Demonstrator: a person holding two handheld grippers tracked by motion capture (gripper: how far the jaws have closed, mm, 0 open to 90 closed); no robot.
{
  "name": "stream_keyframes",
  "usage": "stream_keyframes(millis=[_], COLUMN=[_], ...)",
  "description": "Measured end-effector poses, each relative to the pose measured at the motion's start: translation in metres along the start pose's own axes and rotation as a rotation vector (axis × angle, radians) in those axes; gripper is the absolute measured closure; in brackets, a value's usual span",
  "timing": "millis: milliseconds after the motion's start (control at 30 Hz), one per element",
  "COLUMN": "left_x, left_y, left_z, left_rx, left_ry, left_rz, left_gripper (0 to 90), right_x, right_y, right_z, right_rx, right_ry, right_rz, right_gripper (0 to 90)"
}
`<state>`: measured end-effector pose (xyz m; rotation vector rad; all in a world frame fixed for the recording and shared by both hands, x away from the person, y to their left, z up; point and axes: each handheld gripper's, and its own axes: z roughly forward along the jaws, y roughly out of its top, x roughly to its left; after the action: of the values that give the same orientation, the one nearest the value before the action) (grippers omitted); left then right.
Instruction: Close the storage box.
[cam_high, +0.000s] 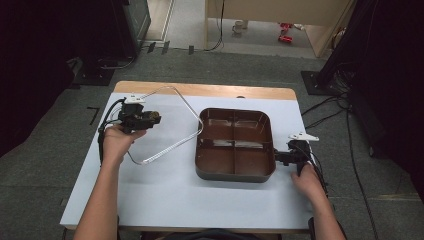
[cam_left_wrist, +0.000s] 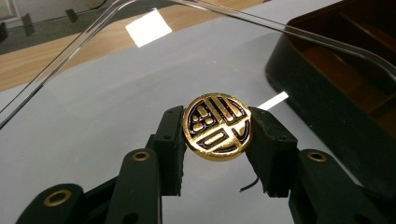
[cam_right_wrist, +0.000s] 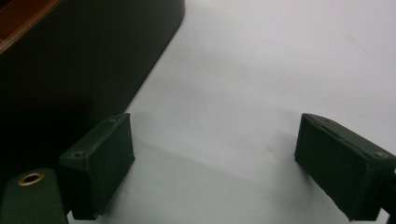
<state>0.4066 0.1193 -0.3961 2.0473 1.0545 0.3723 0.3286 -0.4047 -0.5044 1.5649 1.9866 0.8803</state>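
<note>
Our left tool (cam_left_wrist: 217, 128) clamps a gold knob (cam_left_wrist: 217, 127) on the clear lid (cam_high: 172, 117); our right tool (cam_right_wrist: 212, 163) gapes beside the tray (cam_high: 235, 172).

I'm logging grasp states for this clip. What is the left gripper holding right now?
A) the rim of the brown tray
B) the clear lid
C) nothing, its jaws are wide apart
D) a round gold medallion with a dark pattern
D: in the left gripper view, the left gripper has both jaws pressed on the edges of the round gold medallion, held above the table beside the brown compartment tray.
</note>
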Motion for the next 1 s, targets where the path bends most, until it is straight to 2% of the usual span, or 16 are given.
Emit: stream_keyframes(millis=[267,533,600,633,1000], left_x=[-0.016,-0.037,-0.040,-0.045,-0.075], left_y=[0.010,0.020,0.021,0.023,0.029], left_z=[-0.005,-0.007,-0.006,-0.005,0.009], left_rx=[-0.012,-0.042,-0.039,-0.040,-0.030], left_ry=[-0.043,-0.123,-0.129,-0.140,-0.193], left_rz=[0.028,0.053,0.060,0.075,0.130], left_gripper=[59.1,59.1,59.1,59.1,59.1], right_x=[0.000,0.000,0.000,0.000,0.000], right_y=[0.000,0.000,0.000,0.000,0.000], right_z=[0.000,0.000,0.000,0.000,0.000], right_rx=[0.000,0.000,0.000,0.000,0.000], right_ry=[0.000,0.000,0.000,0.000,0.000], right_rz=[0.000,-0.001,-0.001,-0.002,0.000], right_gripper=[11.1,11.1,11.1,11.1,11.1])
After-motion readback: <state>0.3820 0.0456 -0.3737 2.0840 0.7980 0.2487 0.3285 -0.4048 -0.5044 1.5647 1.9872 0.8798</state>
